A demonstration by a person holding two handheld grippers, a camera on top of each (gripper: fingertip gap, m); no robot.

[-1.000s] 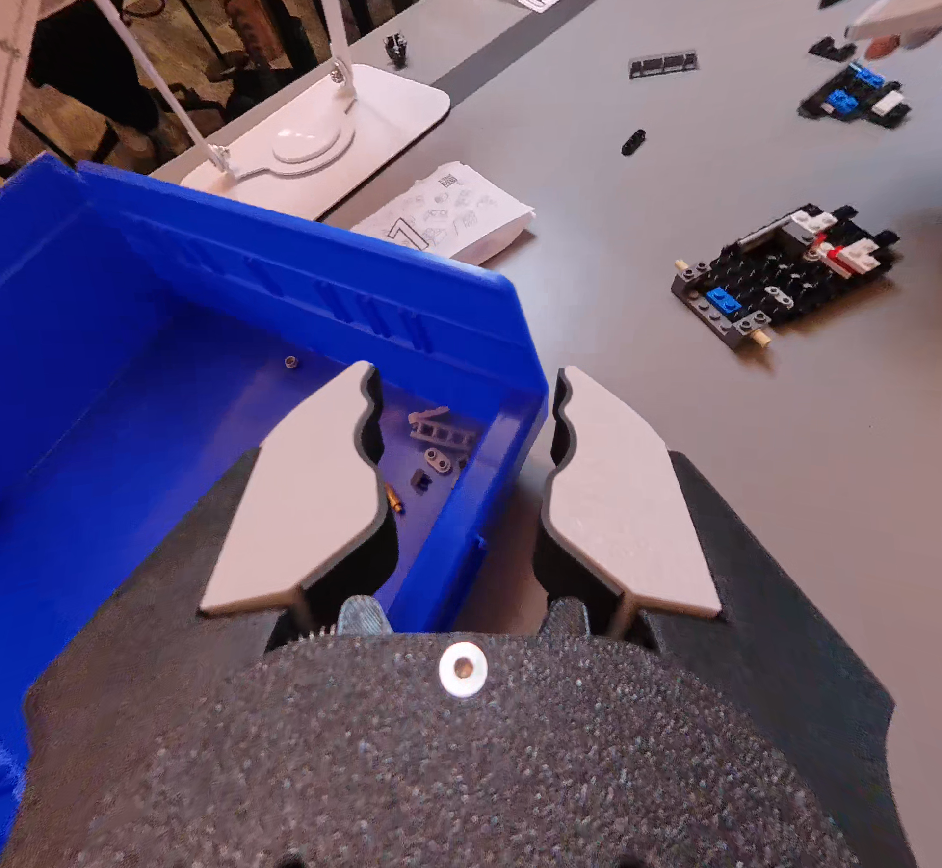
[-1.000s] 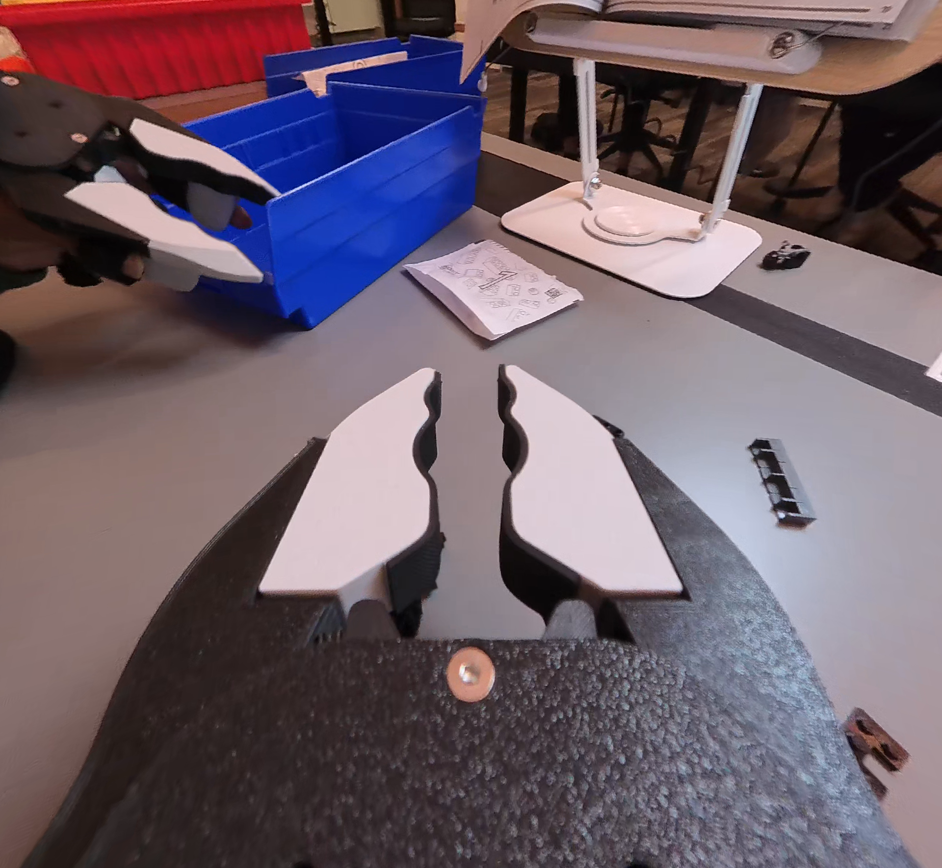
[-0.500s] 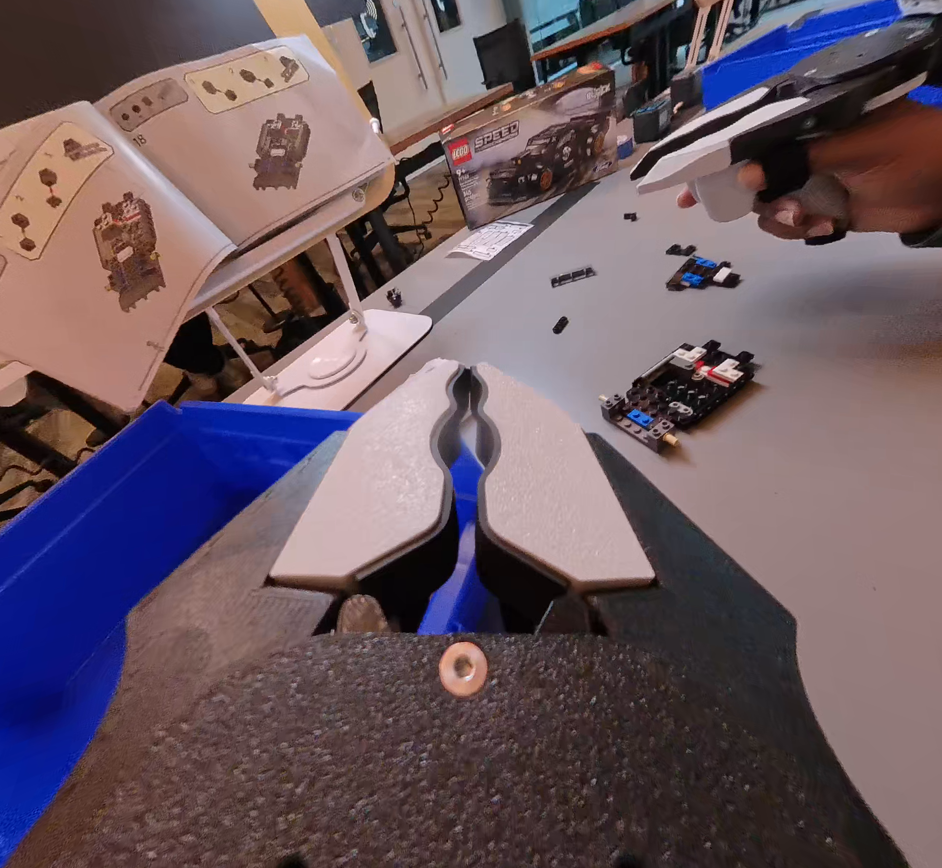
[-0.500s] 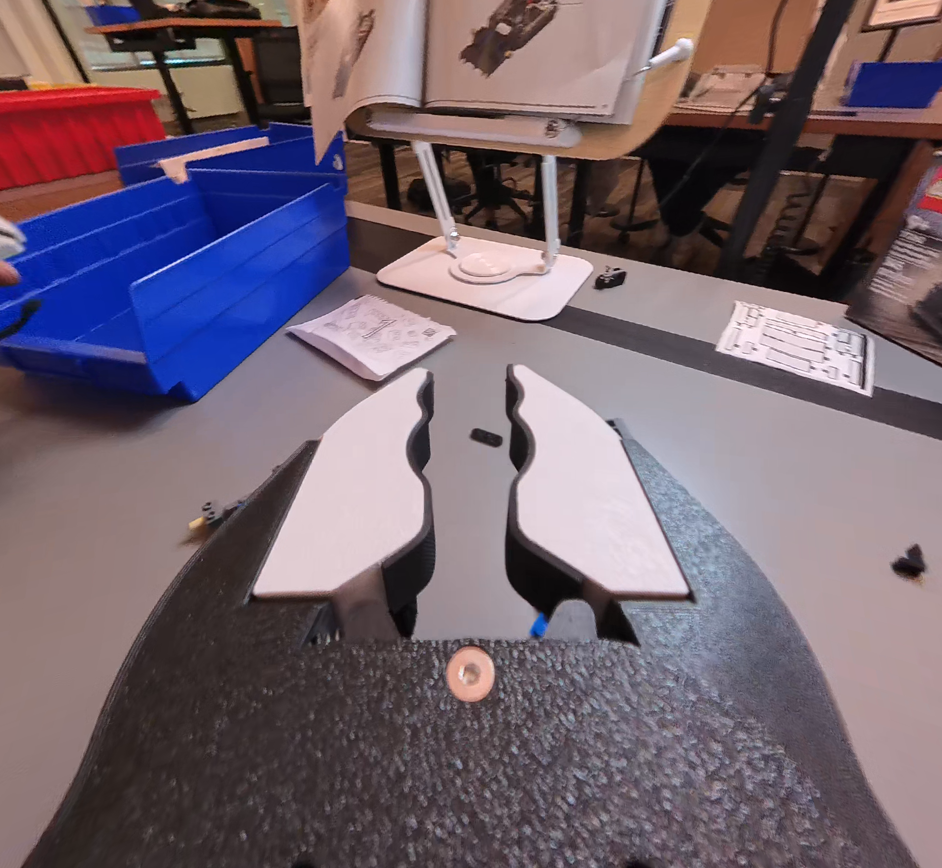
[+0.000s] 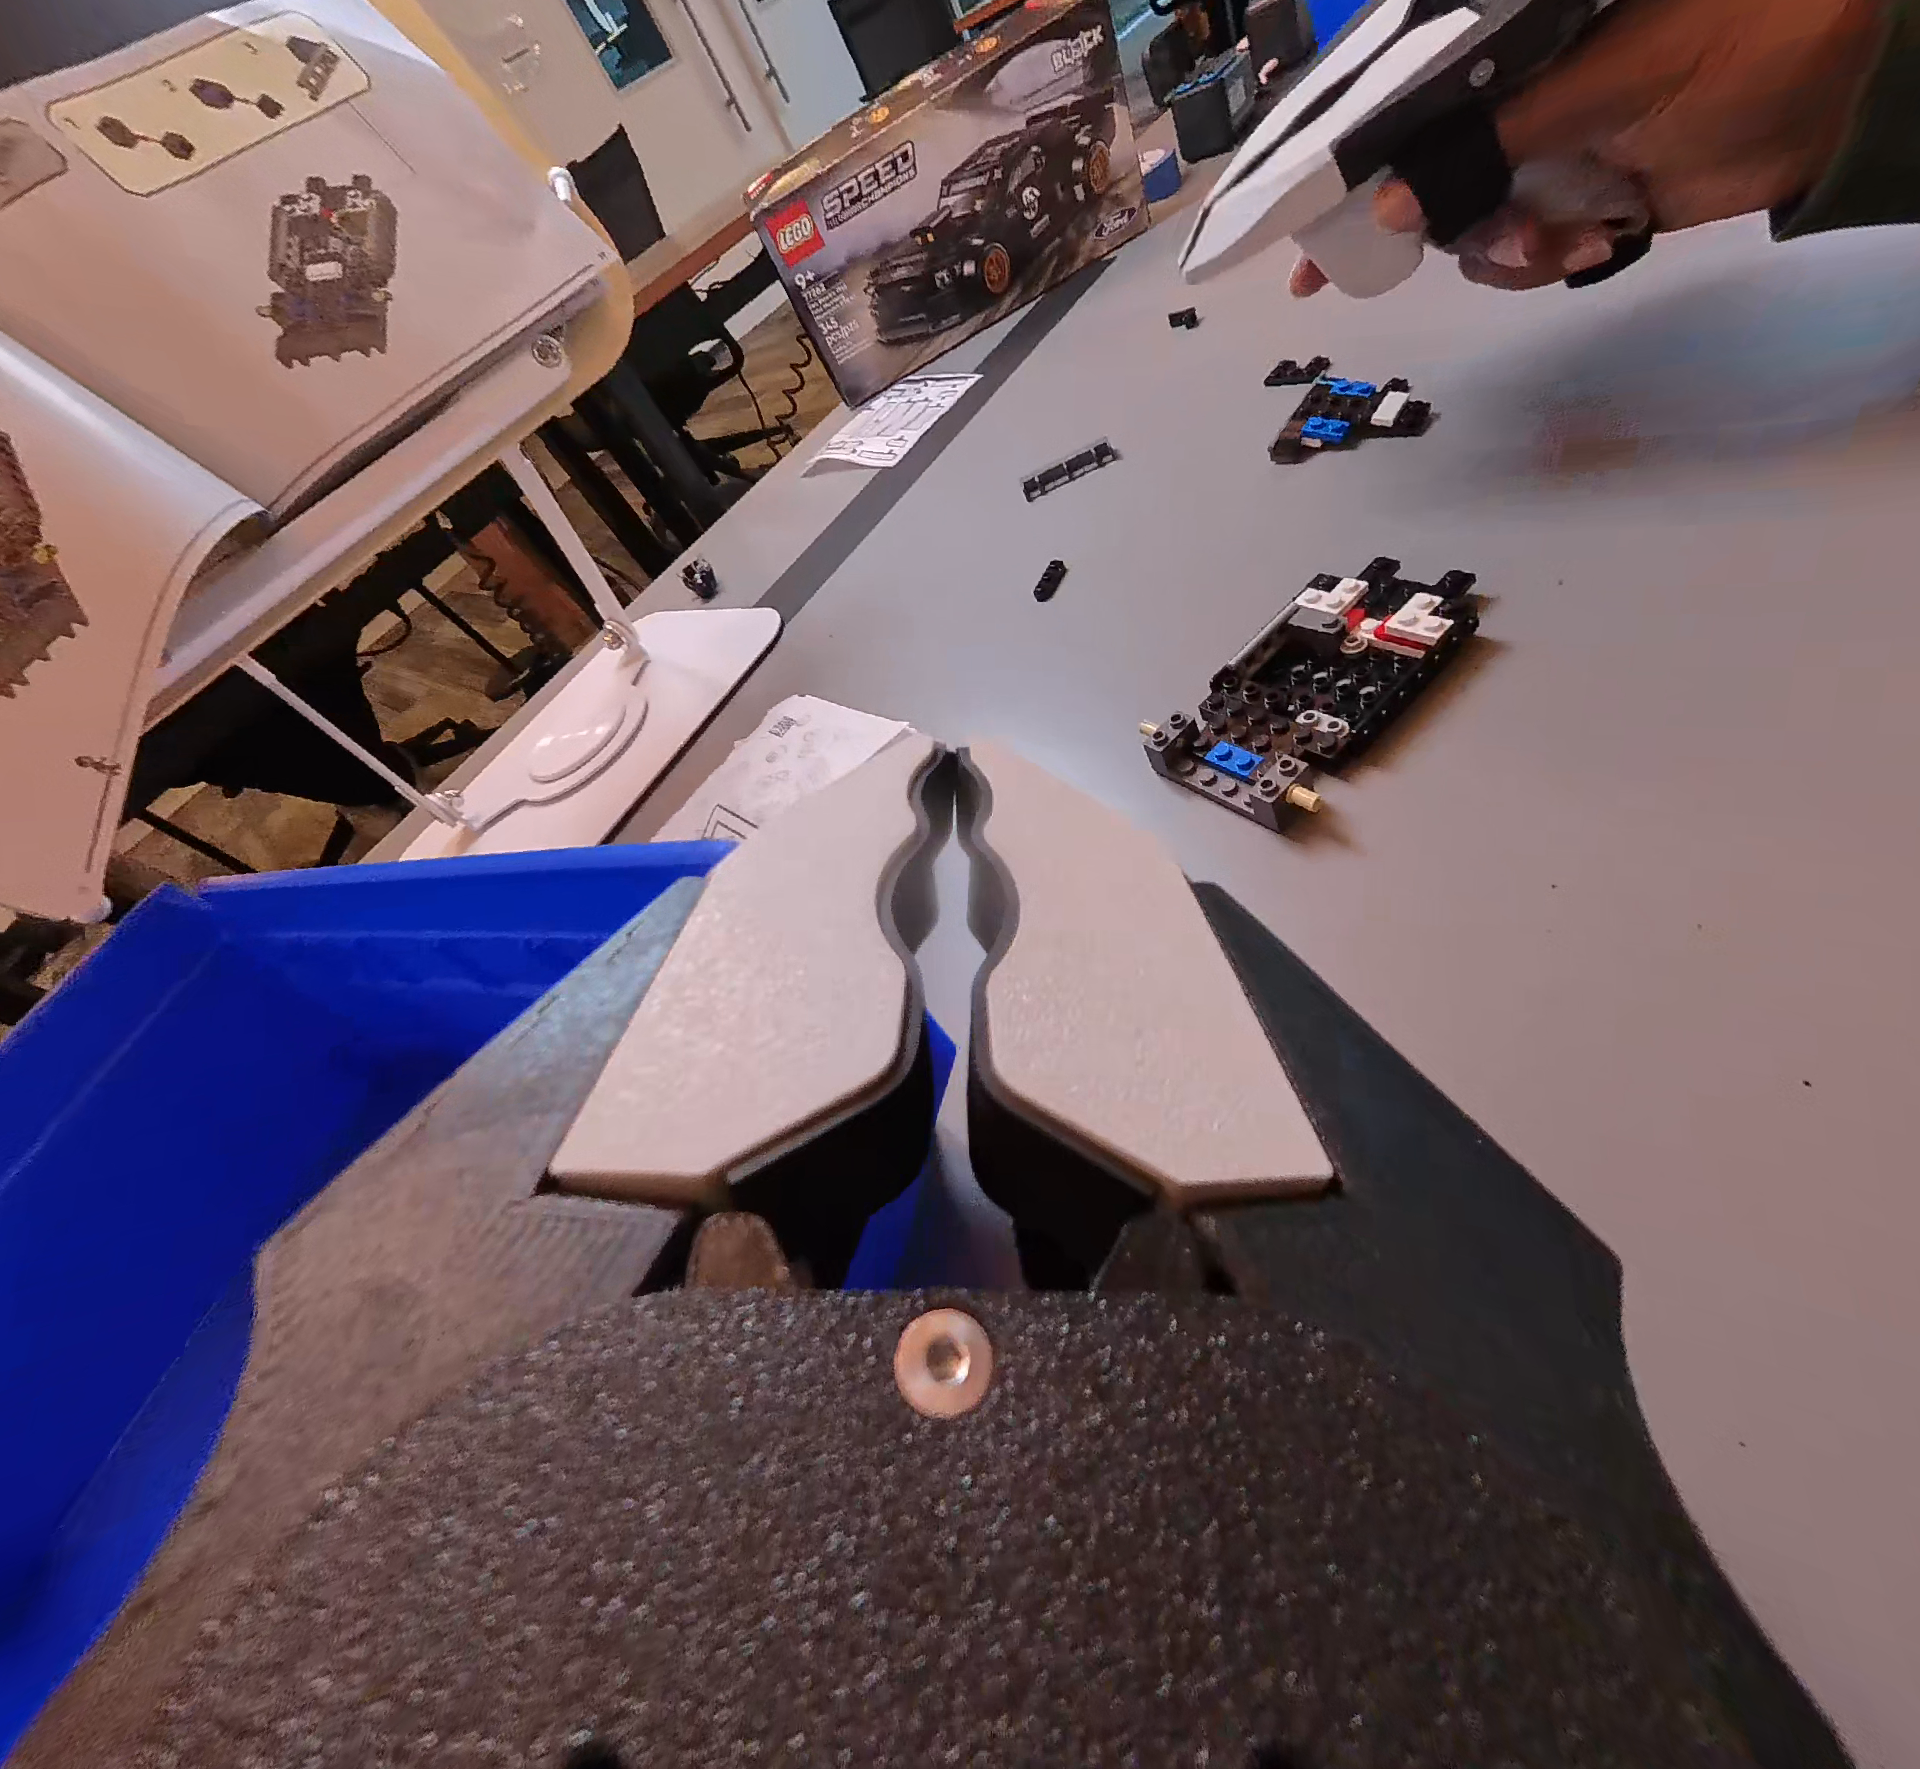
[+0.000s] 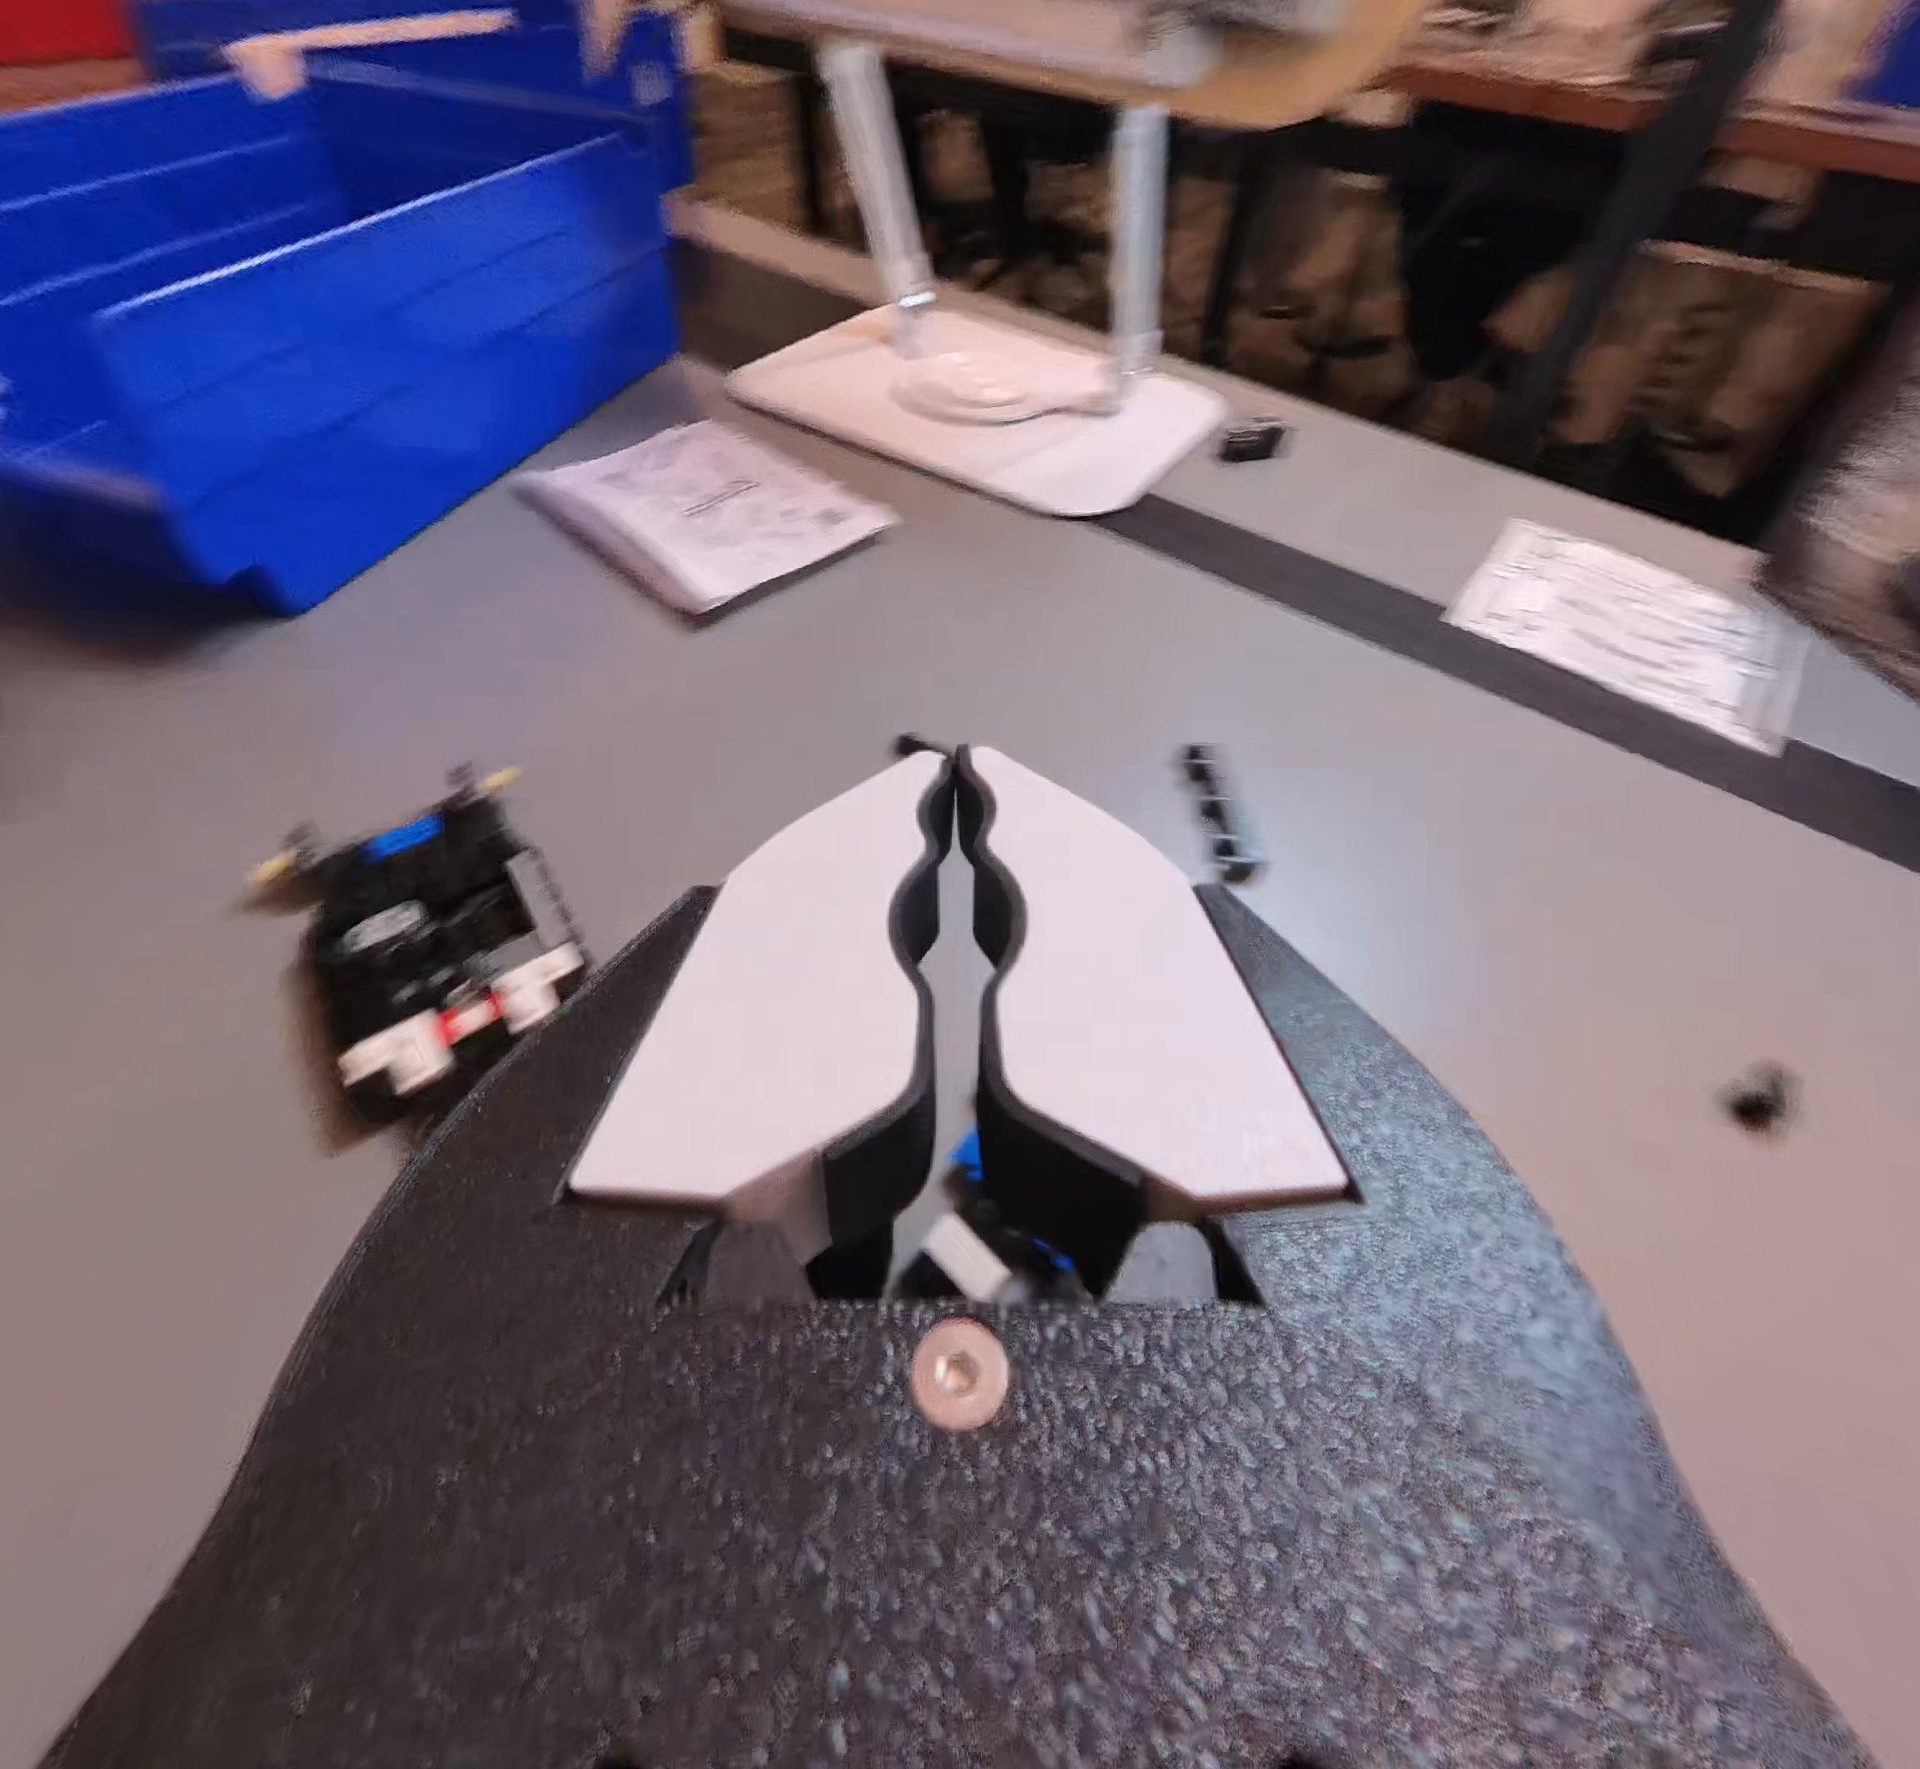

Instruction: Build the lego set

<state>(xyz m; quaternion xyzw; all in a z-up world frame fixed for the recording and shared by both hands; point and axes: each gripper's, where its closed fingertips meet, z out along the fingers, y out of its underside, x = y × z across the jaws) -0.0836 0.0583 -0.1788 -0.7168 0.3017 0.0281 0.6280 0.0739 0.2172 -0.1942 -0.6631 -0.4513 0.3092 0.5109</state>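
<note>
My left gripper [image 5: 954, 765] is shut, with nothing showing between its tips. It is held over the near corner of a blue bin [image 5: 312, 992], pointing across the grey table. A black brick chassis [image 5: 1320, 691] with blue, white and red bricks lies ahead on the right. My right gripper [image 6: 954, 755] is shut and held above the table, with a smaller black and blue brick assembly [image 6: 977, 1200] showing beneath it. The view is motion-blurred. The chassis [image 6: 426, 950] lies to its left. The right gripper also shows in the left wrist view [image 5: 1195, 265], held in a hand.
A white book stand [image 5: 644, 701] holds an open instruction book. A paper leaflet [image 5: 800, 763] lies by the bin. Farther off are a printed set box [image 5: 956, 192], a sticker sheet [image 5: 894, 420], a black grille piece [image 5: 1070, 469], a small black piece [image 5: 1051, 579] and the smaller assembly [image 5: 1351, 405]. The left gripper's tips are roughly 25 cm from the right gripper's.
My left gripper was open over the bin's small parts; it has shut and tilted up towards the table. My right gripper has shut and moved over the brick assemblies.
</note>
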